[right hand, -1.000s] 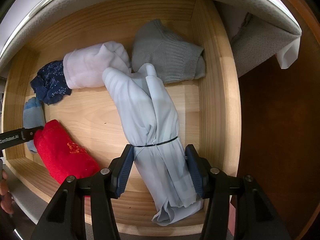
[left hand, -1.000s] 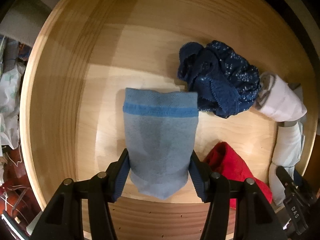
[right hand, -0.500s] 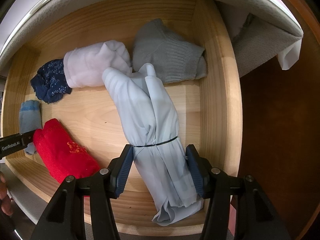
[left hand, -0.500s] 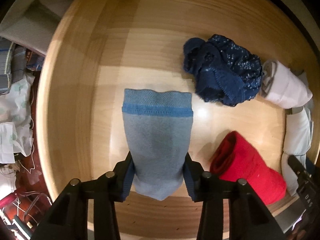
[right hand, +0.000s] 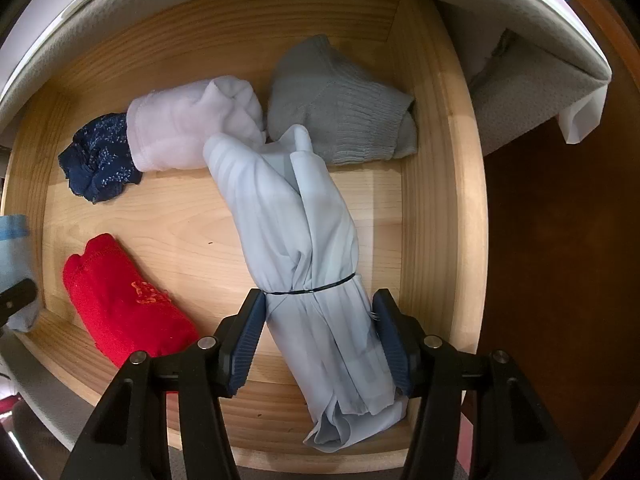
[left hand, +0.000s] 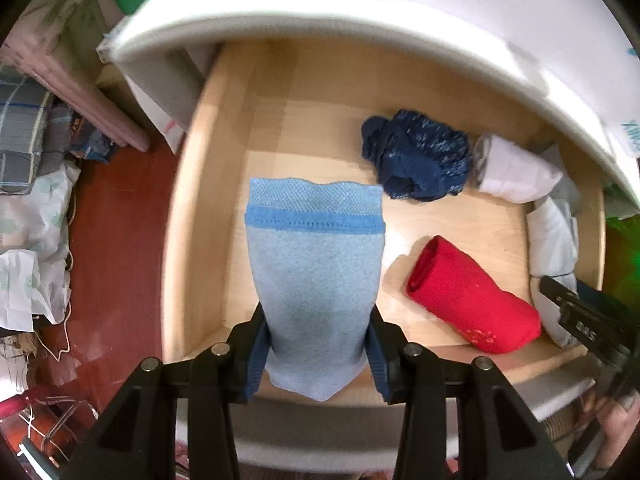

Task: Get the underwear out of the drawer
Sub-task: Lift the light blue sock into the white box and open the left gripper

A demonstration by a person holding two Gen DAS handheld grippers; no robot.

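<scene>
My left gripper [left hand: 316, 344] is shut on a folded light blue piece of underwear with a darker blue band [left hand: 316, 264] and holds it lifted above the left part of the wooden drawer [left hand: 208, 184]. My right gripper [right hand: 322, 340] is shut on a pale blue rolled garment tied with a black band [right hand: 296, 232], which lies in the drawer [right hand: 436, 200] by its right wall. The left gripper's tip [right hand: 16, 300] and its blue underwear [right hand: 12, 240] show at the left edge of the right wrist view.
In the drawer lie a red roll [left hand: 468, 300] [right hand: 124, 300], a navy dotted bundle [left hand: 416, 156] [right hand: 100, 160], a white roll [left hand: 512, 172] [right hand: 192, 132] and a grey knit item [right hand: 340, 104]. A white overhanging top [left hand: 360, 12] covers the drawer's back. Clutter and bags [left hand: 32, 216] sit on the floor to the left.
My left gripper has lifted up and back with the light blue underwear, so the whole drawer and floor now show. The right gripper has stayed put on the pale roll.
</scene>
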